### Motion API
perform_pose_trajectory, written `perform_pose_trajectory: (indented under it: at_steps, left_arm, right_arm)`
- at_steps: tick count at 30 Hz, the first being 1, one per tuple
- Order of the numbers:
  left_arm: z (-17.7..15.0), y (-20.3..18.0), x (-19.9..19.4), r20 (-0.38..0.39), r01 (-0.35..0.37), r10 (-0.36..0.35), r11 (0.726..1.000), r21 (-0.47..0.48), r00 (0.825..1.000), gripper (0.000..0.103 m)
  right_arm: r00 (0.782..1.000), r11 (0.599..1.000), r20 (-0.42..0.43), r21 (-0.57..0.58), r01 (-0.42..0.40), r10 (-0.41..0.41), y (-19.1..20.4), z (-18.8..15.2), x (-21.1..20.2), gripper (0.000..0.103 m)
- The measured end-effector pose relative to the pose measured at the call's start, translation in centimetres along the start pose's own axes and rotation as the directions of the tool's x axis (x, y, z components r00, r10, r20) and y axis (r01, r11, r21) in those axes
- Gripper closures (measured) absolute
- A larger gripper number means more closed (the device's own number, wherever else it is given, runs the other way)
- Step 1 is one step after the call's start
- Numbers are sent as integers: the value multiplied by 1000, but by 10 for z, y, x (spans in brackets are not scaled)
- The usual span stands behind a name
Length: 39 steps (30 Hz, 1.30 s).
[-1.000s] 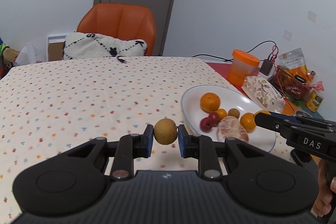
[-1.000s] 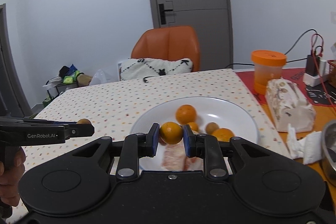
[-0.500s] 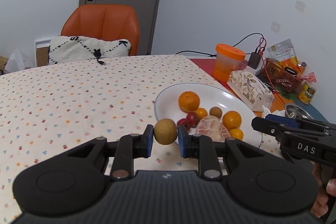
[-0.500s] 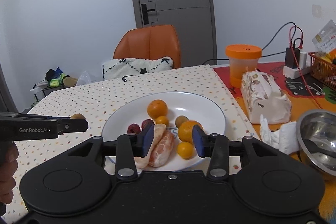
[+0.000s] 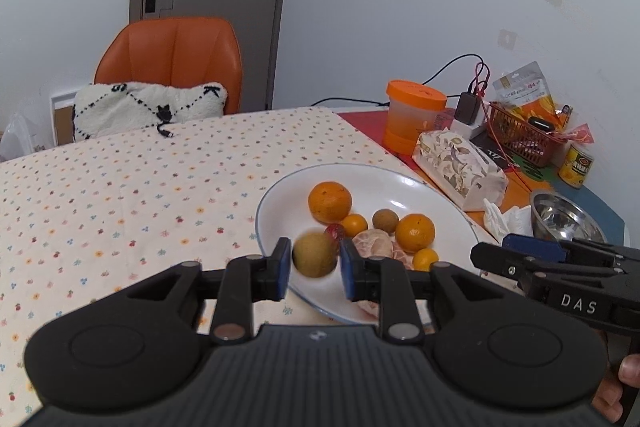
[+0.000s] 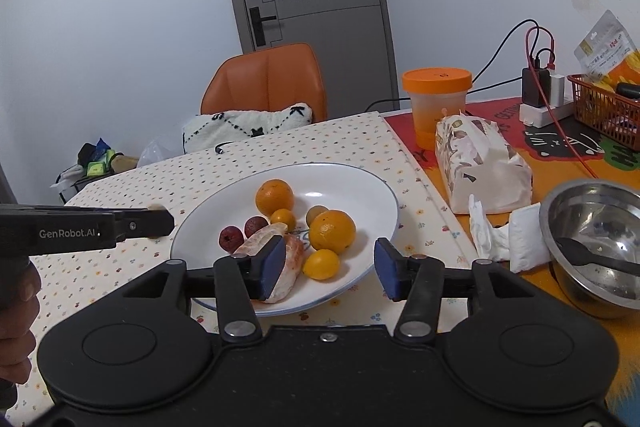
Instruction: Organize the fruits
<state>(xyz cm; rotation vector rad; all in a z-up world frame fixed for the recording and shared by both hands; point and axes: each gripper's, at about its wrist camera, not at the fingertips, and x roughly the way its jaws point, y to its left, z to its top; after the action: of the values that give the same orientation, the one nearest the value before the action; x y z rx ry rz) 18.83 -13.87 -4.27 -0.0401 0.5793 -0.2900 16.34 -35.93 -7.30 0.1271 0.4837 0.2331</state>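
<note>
Left wrist: left tool (image 5: 314, 263) parted around blurred brown fruit (image 5: 315, 254), over plate (image 5: 276, 203) left rim. Could roll onto bench. Right tool (image 6: 330, 269) apart, empty.

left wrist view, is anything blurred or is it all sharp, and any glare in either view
Left wrist view: the brown fruit between the left gripper's pads is smeared by motion blur, while the plate and the other fruit look sharp. Right wrist view: sharp throughout, with bright glare patches in the steel bowl. Both views bend straight lines at the edges.
</note>
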Motion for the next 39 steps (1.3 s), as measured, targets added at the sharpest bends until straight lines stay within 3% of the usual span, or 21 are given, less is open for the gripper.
perform_pose_trajectory:
  at_steps: [4, 6, 12, 21, 28, 31, 35, 39]
  left_arm:
    - [-1, 2, -2, -12, -22, 22, 1000, 4, 1000, 59]
    - [-2, 4, -5, -13, -32, 32, 999, 1, 999, 45]
    - [-4, 11, -18, 8, -83, 83, 997, 2, 997, 25]
    - [-8, 12, -42, 15, -109, 109, 994, 10, 994, 18]
    - [-10, 14, -61, 15, -124, 123, 992, 18, 992, 12]
    - [-12, 17, -69, 10, -134, 134, 991, 16, 991, 10]
    - [-13, 24, -80, 17, -177, 177, 984, -15, 984, 6]
    - [-16, 31, -92, 11, -183, 184, 982, -41, 983, 5]
  right_arm:
    - [1000, 1000, 1, -2, -9, 9, 2, 1, 0, 53]
    - [1000, 1000, 5, -2, -15, 15, 4, 2, -1, 52]
    - [999, 999, 10, -13, -30, 30, 10, 2, -5, 51]
    - [998, 999, 14, -9, -54, 54, 18, 1, -22, 40]
    - [998, 998, 10, -10, -68, 68, 24, 1, -34, 23]
    - [998, 998, 7, -10, -69, 69, 28, 2, -37, 22]
    - [996, 996, 25, -13, -88, 88, 35, 5, -46, 1]
    - [994, 994, 30, -38, -103, 104, 44, 7, -54, 0]
